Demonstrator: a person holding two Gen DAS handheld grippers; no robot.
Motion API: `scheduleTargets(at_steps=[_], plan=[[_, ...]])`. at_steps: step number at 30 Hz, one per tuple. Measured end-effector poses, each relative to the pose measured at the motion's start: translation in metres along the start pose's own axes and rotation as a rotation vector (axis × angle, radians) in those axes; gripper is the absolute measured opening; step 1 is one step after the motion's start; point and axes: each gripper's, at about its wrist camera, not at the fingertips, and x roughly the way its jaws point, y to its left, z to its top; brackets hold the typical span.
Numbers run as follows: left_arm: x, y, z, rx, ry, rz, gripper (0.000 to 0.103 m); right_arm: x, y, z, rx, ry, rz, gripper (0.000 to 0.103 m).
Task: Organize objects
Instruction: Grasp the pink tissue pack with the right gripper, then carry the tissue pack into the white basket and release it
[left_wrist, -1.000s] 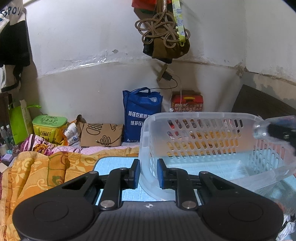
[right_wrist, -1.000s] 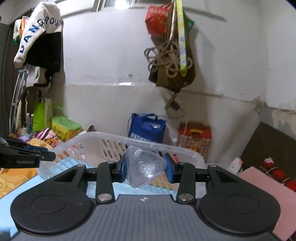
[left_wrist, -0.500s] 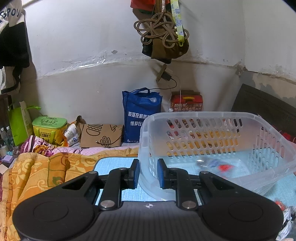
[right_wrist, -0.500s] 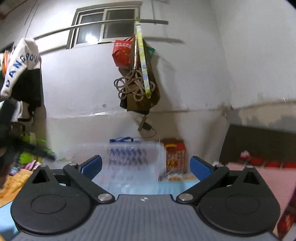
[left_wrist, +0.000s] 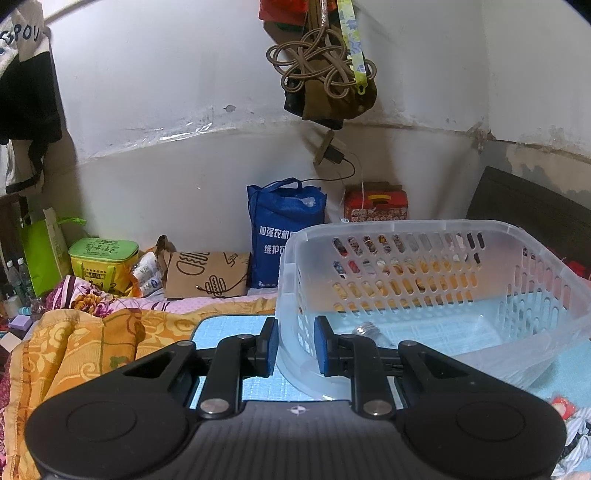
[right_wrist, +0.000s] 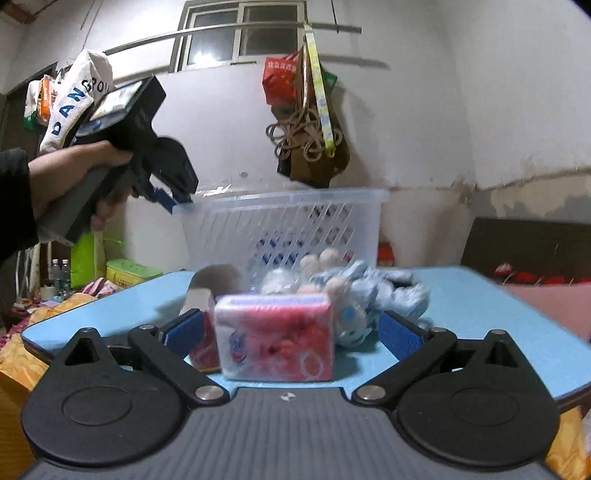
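Observation:
My left gripper (left_wrist: 294, 343) is shut on the near left rim of a clear plastic basket (left_wrist: 517, 236) and holds it tilted on the blue table (left_wrist: 229, 325). A clear bottle (left_wrist: 367, 329) lies inside the basket. In the right wrist view the left gripper (right_wrist: 173, 197) grips the basket's (right_wrist: 288, 221) corner. My right gripper (right_wrist: 291, 332) is open, low over the table, its jaws on either side of a pink tissue pack (right_wrist: 275, 341). A blue and white plush toy (right_wrist: 354, 291) lies just behind the pack.
A round grey object (right_wrist: 218, 280) and a red packet (right_wrist: 203, 354) sit left of the tissue pack. An orange blanket (left_wrist: 74, 343) covers the bed to the left. A blue bag (left_wrist: 280, 232), a cardboard bag (left_wrist: 207, 273) and a green box (left_wrist: 103, 258) stand by the wall.
My right gripper let the clear bottle go into the basket, opened, then swung down to the table around the pink tissue pack. The left gripper kept its hold on the basket.

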Motion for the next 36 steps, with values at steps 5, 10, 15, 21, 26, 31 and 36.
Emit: scheduleTargets(at_steps=[5,10,15,21,26,31,36], plan=[[-0.001,-0.001,-0.001,0.0,-0.002,0.0,0.025,0.011,0.01,-0.012,-0.009,0.01,-0.026,0.097],[-0.001,0.0,-0.002,-0.001,-0.004,-0.006,0.025,0.017,0.013,-0.023,-0.017,0.024,-0.041,0.076],[-0.001,0.002,-0.002,-0.001,-0.004,-0.007,0.026,0.014,0.005,-0.023,-0.012,0.025,-0.045,0.076],[-0.001,0.002,-0.002,0.002,-0.005,-0.003,0.026,0.008,0.0,-0.02,-0.018,0.009,-0.03,0.075],[-0.001,0.001,-0.002,0.004,-0.007,-0.002,0.026,-0.004,-0.016,-0.008,-0.001,-0.046,-0.043,0.075],[-0.003,-0.001,-0.001,0.0,-0.002,0.009,0.026,-0.013,-0.032,0.005,0.018,-0.101,-0.075,0.075],[-0.006,-0.003,0.0,-0.006,0.0,0.011,0.025,-0.016,-0.041,0.014,0.01,-0.12,-0.09,0.075]])
